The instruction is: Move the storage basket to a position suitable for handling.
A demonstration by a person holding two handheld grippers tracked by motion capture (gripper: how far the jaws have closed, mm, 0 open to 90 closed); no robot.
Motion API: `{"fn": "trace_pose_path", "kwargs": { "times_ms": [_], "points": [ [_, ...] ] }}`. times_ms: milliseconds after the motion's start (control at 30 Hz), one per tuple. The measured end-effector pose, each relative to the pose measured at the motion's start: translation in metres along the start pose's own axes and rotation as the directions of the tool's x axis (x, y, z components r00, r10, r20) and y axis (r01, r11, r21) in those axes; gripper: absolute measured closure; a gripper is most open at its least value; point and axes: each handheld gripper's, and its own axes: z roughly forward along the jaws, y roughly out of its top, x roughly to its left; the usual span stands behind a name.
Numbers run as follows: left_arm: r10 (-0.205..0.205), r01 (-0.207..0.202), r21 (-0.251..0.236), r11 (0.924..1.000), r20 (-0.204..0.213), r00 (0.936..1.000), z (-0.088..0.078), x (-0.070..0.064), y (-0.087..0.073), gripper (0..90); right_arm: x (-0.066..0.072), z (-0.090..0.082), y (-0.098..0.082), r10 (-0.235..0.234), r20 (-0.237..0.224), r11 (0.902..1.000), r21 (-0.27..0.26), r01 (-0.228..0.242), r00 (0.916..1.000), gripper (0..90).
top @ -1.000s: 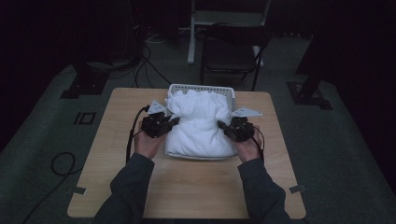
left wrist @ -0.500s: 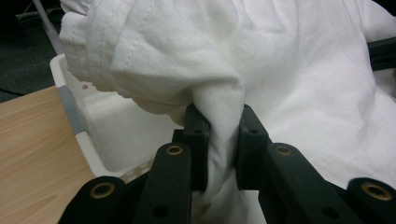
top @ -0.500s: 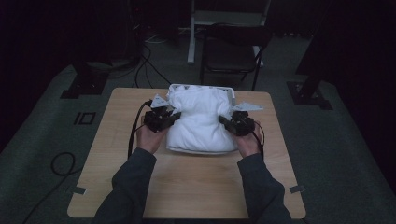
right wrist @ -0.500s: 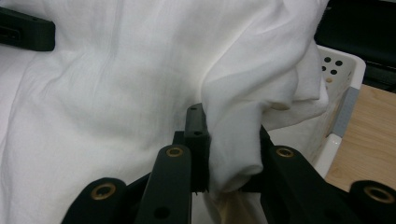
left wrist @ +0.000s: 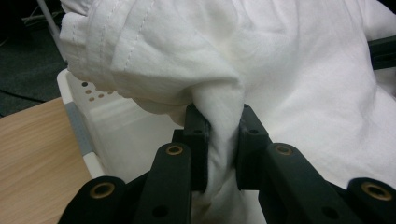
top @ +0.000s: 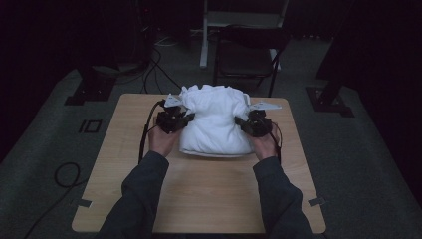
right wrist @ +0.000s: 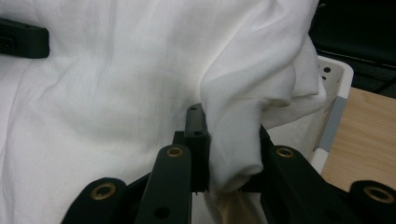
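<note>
At the far middle of the wooden table (top: 199,194) sits a white garment (top: 215,124), a soft, crumpled mound of cotton-like cloth whose folds bulge up and spill over a white plastic basket (left wrist: 79,116). Stitched double seams run along one rolled hem in the left gripper view, while the cloth in the right gripper view looks finer and faintly crinkled. Perforated round holes dot the basket's wall, a grey strip marks its rim, and in the high view the garment hides nearly all of it. Pinching the garment on its left side is the left gripper (left wrist: 219,140), its two black, blocky jaws closed tight on a bunched ridge of fabric. Matching it on the other side, the right gripper (right wrist: 226,154) has its jaws clamped on a thick, rounded fold of the same cloth. Each tool is matte black with brass-coloured rivets along its linkage, and each is held by a hand in a dark sleeve that enters from the near edge. Pale wood grain covers the rectangular tabletop with rounded corners. Beyond it stands a dark folding chair (top: 246,55) on grey carpet, with black cables (top: 149,69) looping across the floor.
</note>
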Motion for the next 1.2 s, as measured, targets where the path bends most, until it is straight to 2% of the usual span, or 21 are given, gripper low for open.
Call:
{"fn": "trace_pose_path", "kwargs": {
  "times_ms": [800,1200],
  "points": [
    [-0.007,0.007,0.012,0.9999,-0.032,0.9995,0.019,0.014,0.016,78.1,-0.011,0.016,0.016,0.033,0.016,0.9995,0.000,-0.033,0.9993,78.1],
    [-0.034,0.034,0.012,0.9993,-0.045,0.9984,0.029,0.023,0.015,78.1,-0.013,0.026,0.021,0.037,0.025,0.9993,0.007,-0.037,0.9990,78.1]
  ]
}}
